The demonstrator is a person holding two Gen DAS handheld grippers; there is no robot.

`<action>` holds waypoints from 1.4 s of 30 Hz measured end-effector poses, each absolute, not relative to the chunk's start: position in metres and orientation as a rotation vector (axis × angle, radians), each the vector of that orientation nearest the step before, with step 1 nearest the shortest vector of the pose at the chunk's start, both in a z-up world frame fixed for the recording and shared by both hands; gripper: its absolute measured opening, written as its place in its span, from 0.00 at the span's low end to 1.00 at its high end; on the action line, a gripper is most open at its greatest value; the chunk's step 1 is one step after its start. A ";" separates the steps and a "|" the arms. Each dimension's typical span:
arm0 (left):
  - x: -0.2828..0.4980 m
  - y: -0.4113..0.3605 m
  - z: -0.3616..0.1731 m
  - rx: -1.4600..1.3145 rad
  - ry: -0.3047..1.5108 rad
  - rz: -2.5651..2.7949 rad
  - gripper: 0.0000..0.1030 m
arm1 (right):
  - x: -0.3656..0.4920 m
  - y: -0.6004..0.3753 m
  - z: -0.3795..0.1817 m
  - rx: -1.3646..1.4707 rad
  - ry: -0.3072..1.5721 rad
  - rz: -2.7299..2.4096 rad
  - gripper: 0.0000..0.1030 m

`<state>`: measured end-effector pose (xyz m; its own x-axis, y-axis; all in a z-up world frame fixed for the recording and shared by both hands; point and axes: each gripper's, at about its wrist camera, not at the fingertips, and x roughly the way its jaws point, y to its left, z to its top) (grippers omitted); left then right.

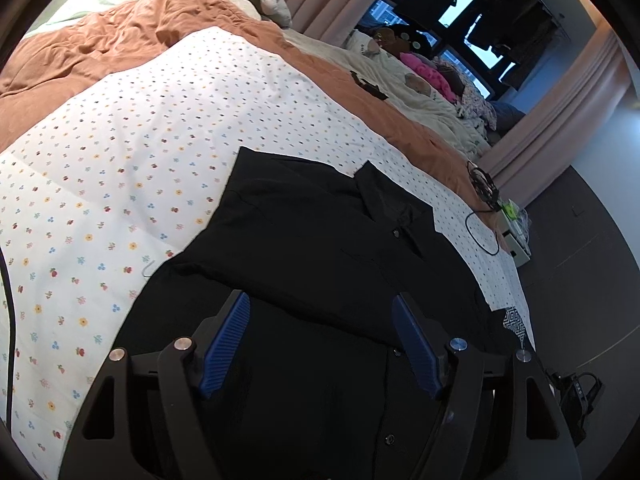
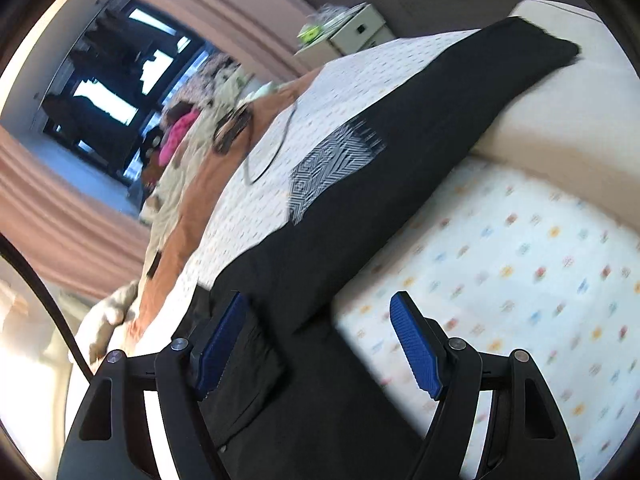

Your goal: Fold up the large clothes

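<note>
Your left tongs [image 1: 321,307] are spread wide, nothing between the blue pads – they hover over the black shirt [image 1: 320,232], which lies partly folded on the floral sheet [image 1: 120,160] on the bed. Your right tongs [image 2: 320,304] are spread too, empty, above the same shirt [image 2: 360,184] – its patterned patch [image 2: 332,164] faces up. Right view is motion-blurred. A black cable [image 1: 482,232] loops on the sheet beside the collar.

Black collared button-up shirt [image 1: 320,240], one side folded in, flat on bed
</note>
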<state>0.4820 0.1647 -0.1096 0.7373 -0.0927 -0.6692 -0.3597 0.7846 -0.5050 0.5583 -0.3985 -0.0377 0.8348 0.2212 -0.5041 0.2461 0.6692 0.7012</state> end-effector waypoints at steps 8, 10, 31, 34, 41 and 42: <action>0.491 0.147 -0.118 -0.624 0.759 0.169 0.72 | 0.559 -0.441 -0.058 0.908 0.545 -0.063 0.56; 0.493 0.146 -0.122 -0.615 0.759 0.196 0.72 | 0.571 -0.447 -0.067 0.913 0.536 -0.065 0.51; 0.506 0.152 -0.151 -0.630 0.794 0.237 0.72 | 0.549 -0.386 -0.048 0.819 0.253 0.038 0.00; 0.505 0.152 -0.149 -0.638 0.787 0.230 0.72 | 0.539 -0.364 -0.036 0.798 0.233 0.084 0.00; 0.500 0.157 -0.146 -0.671 0.774 0.204 0.72 | 0.524 -0.297 -0.014 0.780 0.226 0.241 0.00; 0.499 0.158 -0.146 -0.678 0.771 0.200 0.72 | 0.523 -0.282 -0.012 0.772 0.231 0.269 0.00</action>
<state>0.4994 0.1581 -0.1456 0.7108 -0.0724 -0.6996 -0.4041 0.7721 -0.4905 0.5230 -0.2825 -0.0118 0.9408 0.3219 -0.1066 -0.1538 0.6854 0.7117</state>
